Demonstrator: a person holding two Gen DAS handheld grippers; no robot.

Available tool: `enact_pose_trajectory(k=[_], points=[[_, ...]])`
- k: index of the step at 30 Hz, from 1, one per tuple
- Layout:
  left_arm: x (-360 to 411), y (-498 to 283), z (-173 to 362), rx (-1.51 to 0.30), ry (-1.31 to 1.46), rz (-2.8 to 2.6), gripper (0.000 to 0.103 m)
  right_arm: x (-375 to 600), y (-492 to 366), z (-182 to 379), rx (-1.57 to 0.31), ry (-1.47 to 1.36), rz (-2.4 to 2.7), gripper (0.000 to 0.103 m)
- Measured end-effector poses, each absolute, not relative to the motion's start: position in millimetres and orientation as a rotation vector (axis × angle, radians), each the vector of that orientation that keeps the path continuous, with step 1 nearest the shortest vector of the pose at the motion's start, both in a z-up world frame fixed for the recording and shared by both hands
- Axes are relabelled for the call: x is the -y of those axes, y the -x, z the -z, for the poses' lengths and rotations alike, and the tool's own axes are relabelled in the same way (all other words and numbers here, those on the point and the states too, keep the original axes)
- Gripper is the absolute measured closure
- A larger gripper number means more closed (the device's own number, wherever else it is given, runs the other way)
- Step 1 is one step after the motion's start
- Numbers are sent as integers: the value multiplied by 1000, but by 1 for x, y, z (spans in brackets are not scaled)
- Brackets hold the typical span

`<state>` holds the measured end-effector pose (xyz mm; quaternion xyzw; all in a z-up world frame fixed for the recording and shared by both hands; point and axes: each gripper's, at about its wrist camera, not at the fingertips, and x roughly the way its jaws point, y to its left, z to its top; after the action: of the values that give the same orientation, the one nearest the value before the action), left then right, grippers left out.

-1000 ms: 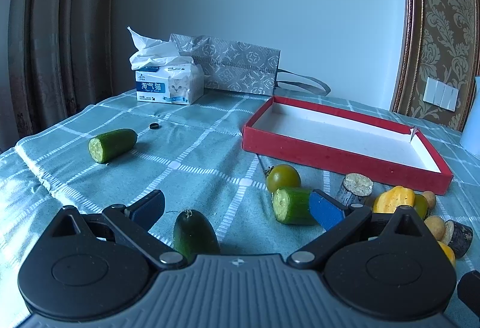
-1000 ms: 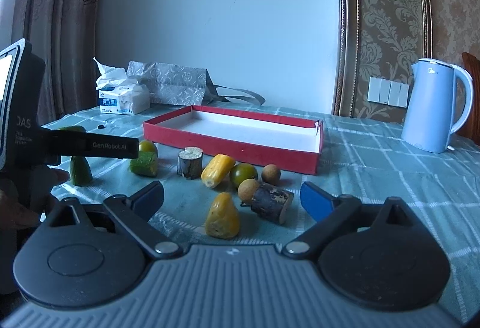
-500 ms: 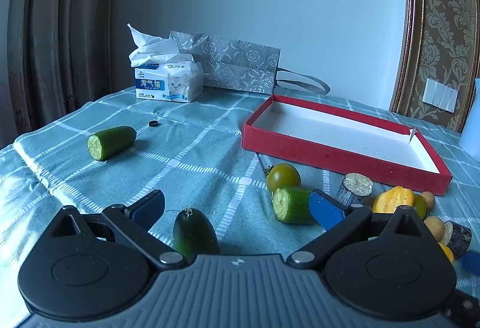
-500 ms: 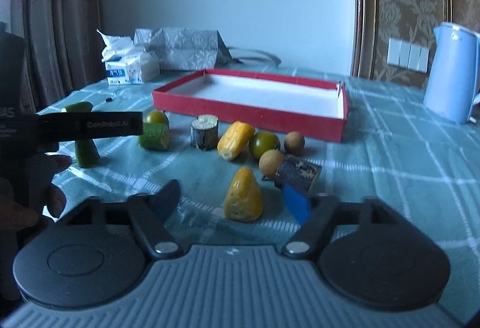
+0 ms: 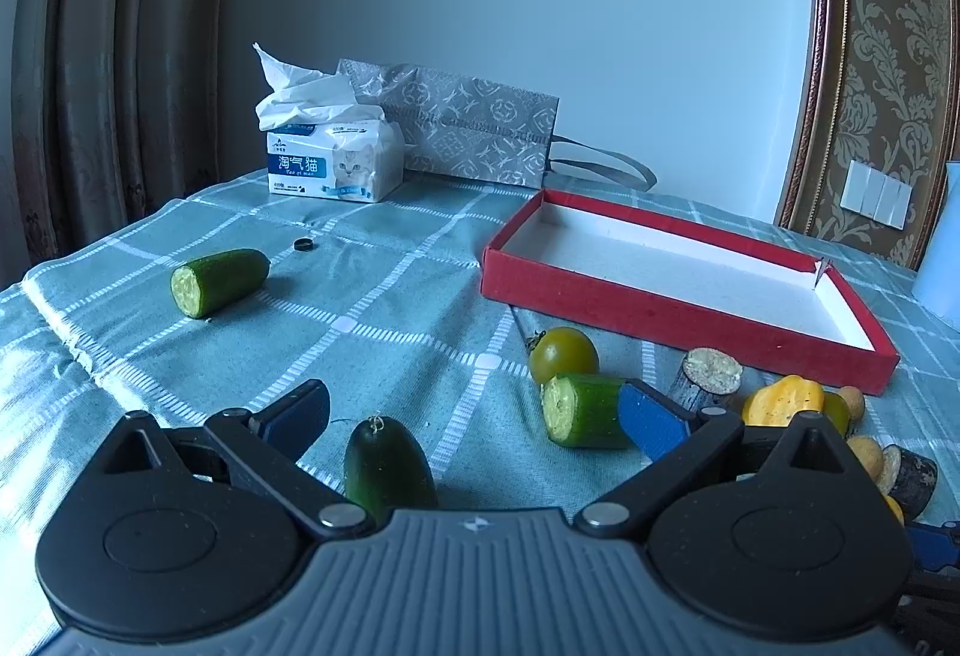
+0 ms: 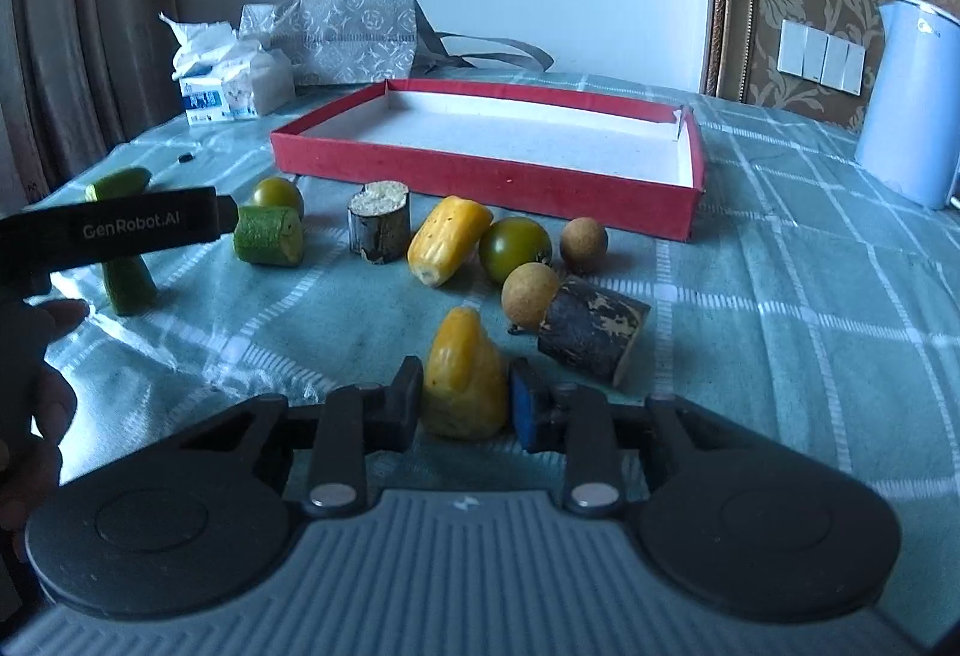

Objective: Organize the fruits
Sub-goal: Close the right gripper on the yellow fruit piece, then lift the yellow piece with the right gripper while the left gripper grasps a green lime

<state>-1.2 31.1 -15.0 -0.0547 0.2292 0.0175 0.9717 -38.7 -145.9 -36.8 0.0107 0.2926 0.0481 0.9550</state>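
From your left gripper [image 5: 474, 416], jaws spread wide and empty, the red box [image 5: 660, 311] holds nothing yet.

From your right gripper [image 6: 465, 404], jaws have just closed around the yellow fruit [image 6: 465, 377] on the tablecloth [image 6: 780, 296]; everything else waits outside.

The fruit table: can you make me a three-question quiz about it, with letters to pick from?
1. Where is the red box?
A. behind the scattered fruit
B. on top of the kettle
C. under the tissue pack

2. How many round green tomatoes lie on the table?
A. none
B. two
C. five

3. What is the right gripper doing?
A. hanging wide open
B. gripping a cucumber piece
C. closed on the yellow fruit

Answers:
1 A, the box sits farther back than the fruit.
2 B, one tomato by the cucumber piece, another tomato by the brown balls.
3 C, its jaws have just been closing and both pads press the yellow fruit's sides.
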Motion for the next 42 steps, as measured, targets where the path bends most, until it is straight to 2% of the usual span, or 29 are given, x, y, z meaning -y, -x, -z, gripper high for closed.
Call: enact_pose_trajectory(k=[9,17,29,42], points=[[-78,3,9,-446,149,-51,0,174,81,28,-476,-160,-155,74],[-117,17,6,-452,36,-18,0,195,95,31,-422,-241,-159,74],[-80,27,16,-474,-175,38,0,203,93,37,-425,-289,-178,74],[-88,7,18,-527,-109,50,0,202,93,37,-425,-289,-180,74]])
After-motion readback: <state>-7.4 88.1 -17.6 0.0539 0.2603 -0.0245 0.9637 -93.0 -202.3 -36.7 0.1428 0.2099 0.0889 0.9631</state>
